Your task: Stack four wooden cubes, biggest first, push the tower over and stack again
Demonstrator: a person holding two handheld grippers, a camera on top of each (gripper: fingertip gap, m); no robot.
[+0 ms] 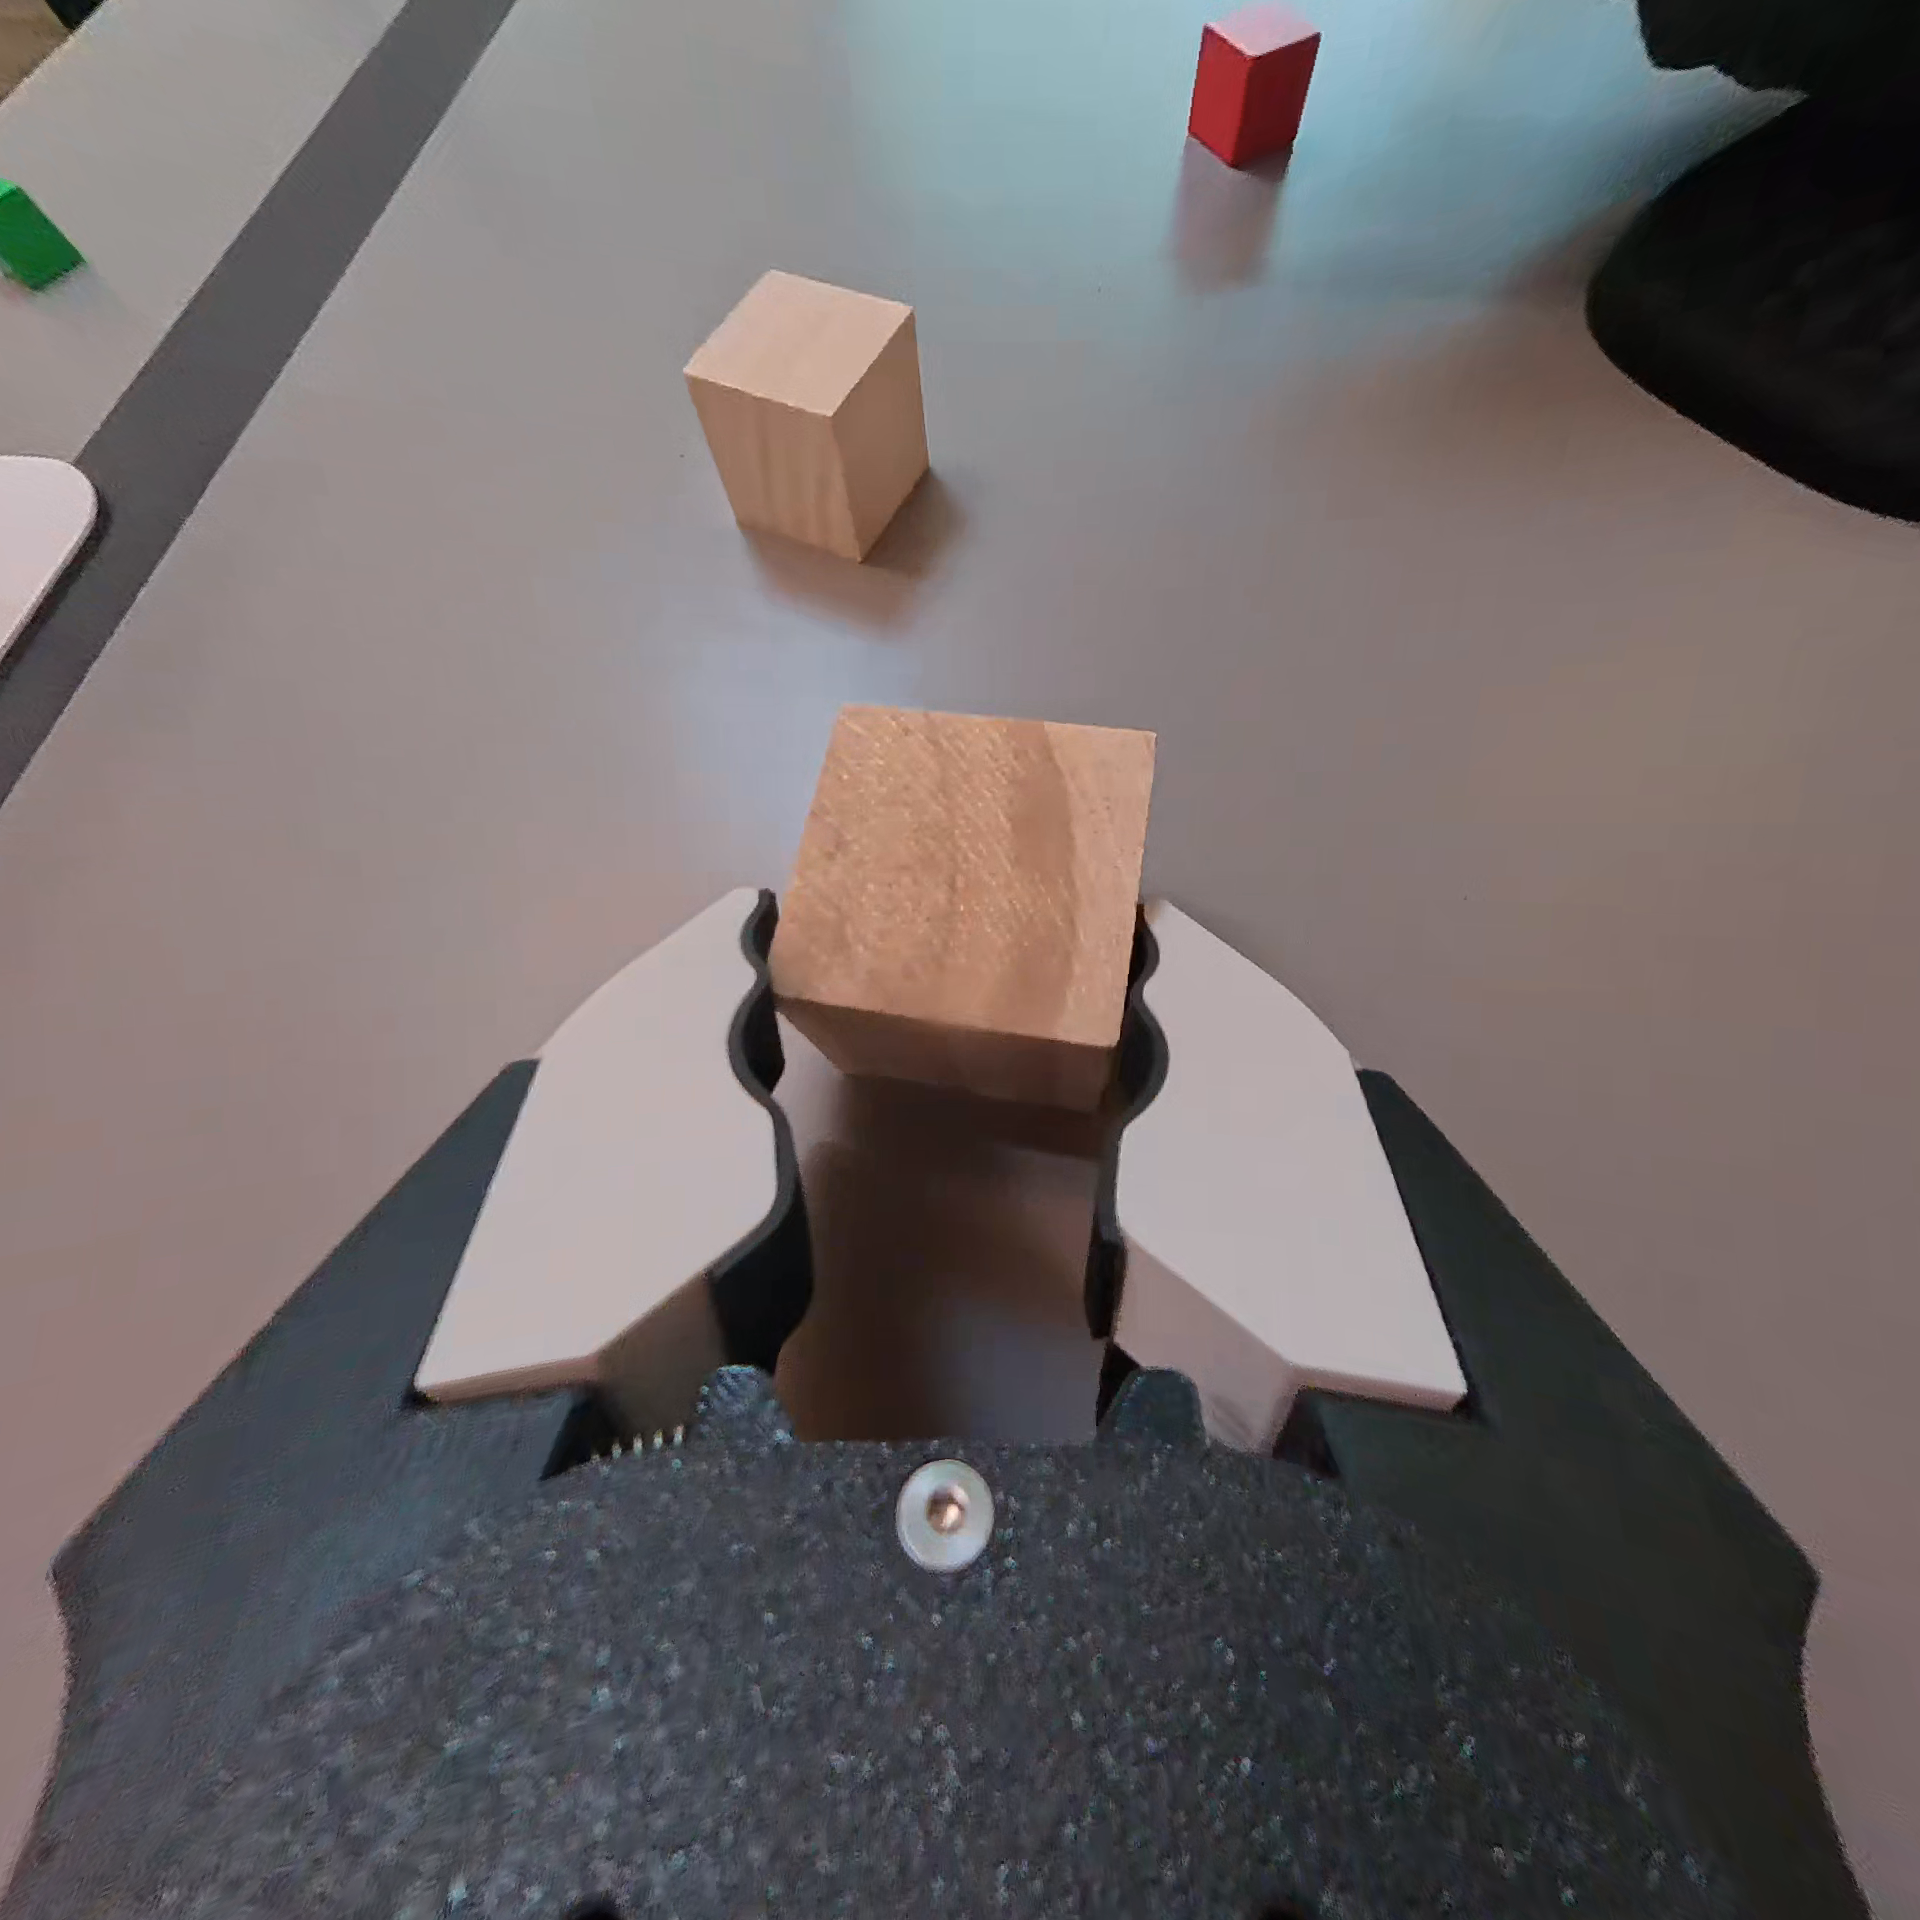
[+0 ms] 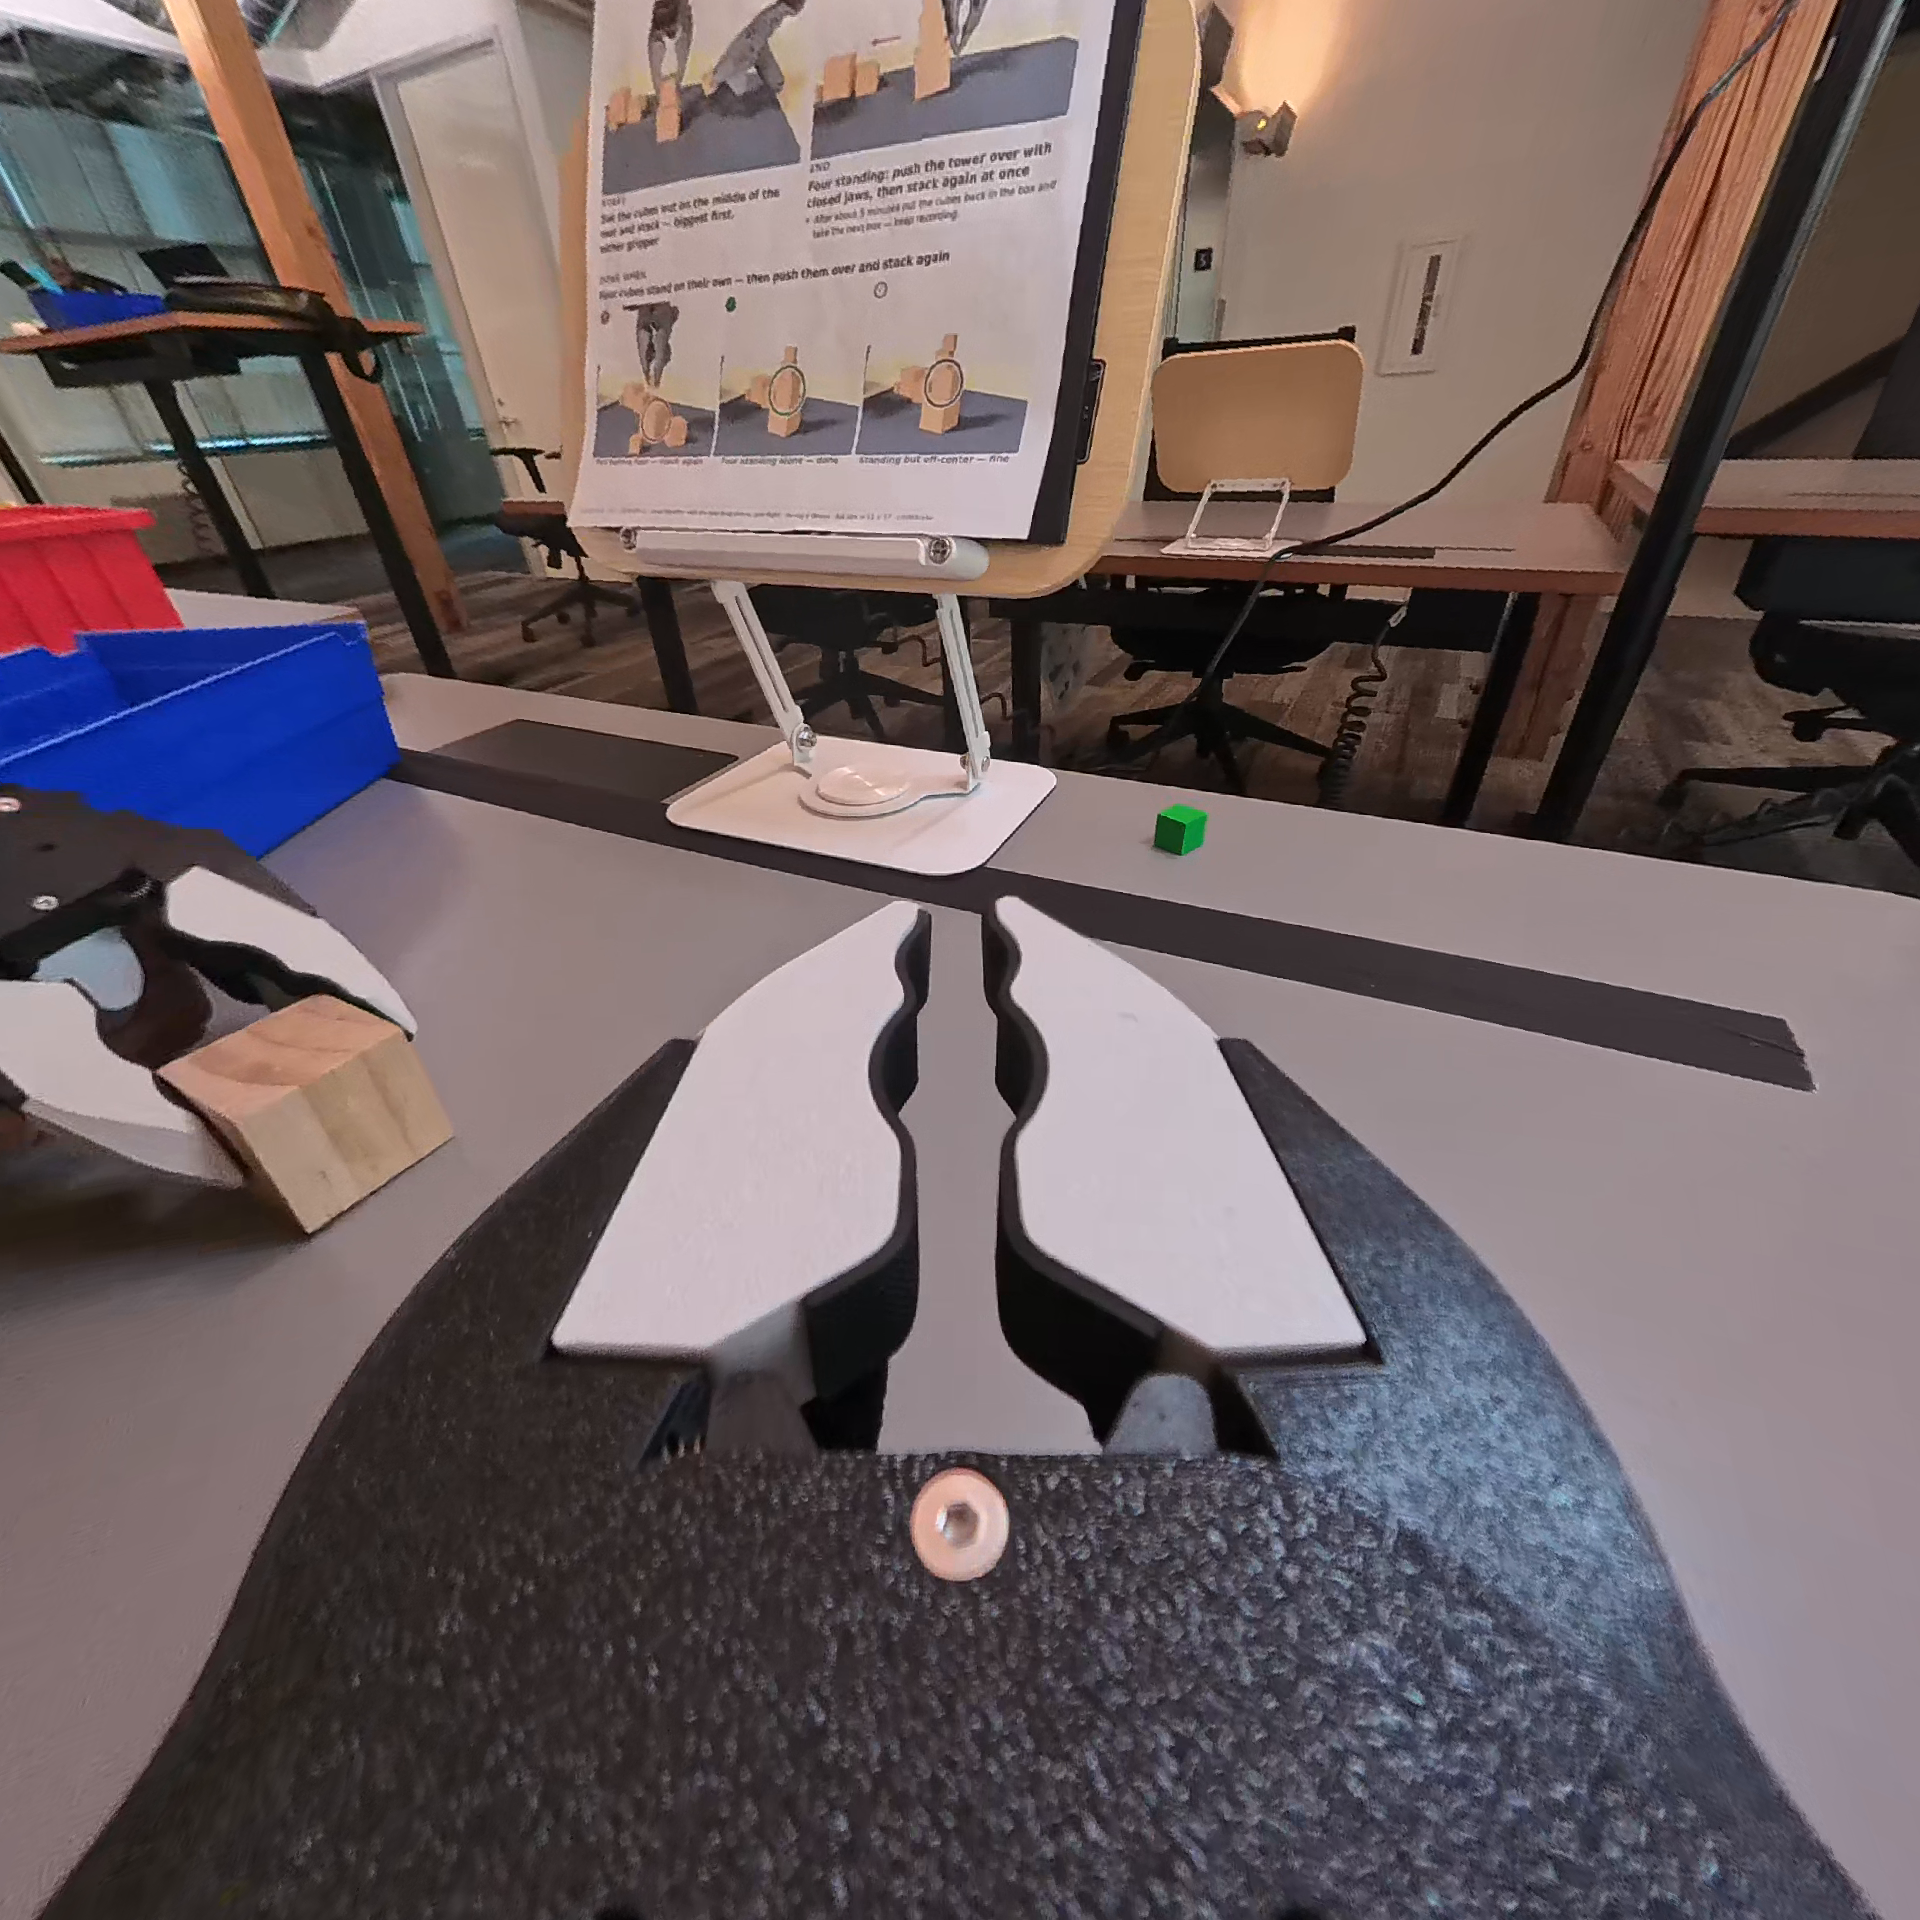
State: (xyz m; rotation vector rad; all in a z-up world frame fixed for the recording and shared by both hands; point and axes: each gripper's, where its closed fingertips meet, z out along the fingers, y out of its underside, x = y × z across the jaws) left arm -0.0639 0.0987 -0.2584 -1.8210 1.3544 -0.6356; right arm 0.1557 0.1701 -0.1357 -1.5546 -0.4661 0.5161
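Left wrist view: wooden cube (image 1: 961, 894) between jaws | contact unclear

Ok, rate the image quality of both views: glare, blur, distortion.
Left wrist view: bluish glare on the table by the red cube, gripper base slightly soft. Right wrist view: sharp, with wide-angle bending of the posts.

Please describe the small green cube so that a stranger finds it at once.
On the grey table, a dark strip runs across. Beyond it, right of the white stand base, sits the green cube. It is the only green thing, far smaller than the wooden block.
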